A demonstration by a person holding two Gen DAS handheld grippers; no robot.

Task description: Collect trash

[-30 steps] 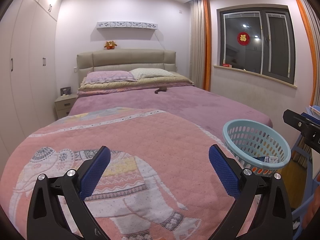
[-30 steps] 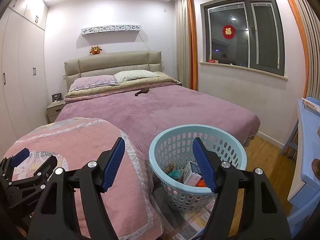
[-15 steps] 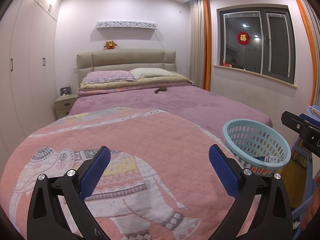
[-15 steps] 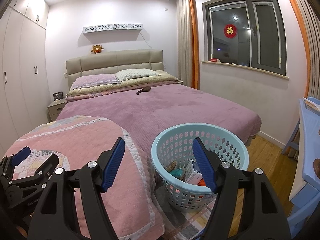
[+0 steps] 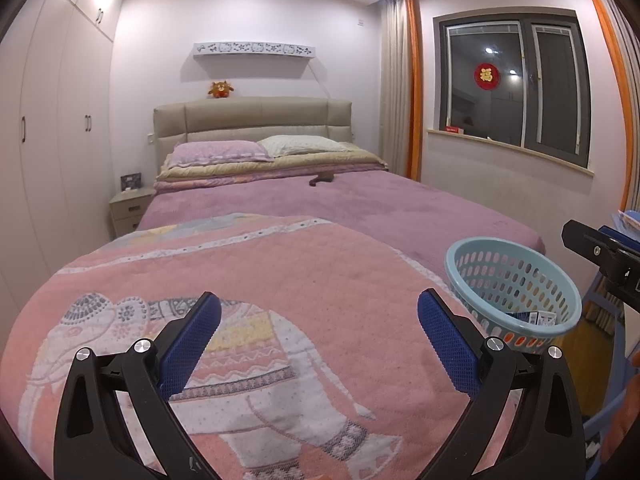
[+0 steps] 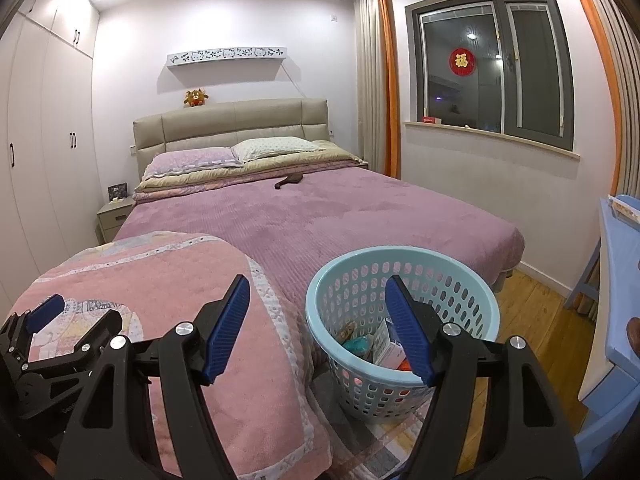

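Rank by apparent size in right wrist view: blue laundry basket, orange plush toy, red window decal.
1. Pale blue perforated plastic basket, though nearest the camera.
2 and 3. Round red window decal and orange plush toy look alike; unranked.

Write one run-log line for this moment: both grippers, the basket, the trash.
left gripper: open, empty, over blanket | right gripper: open, empty, above basket | trash: in basket
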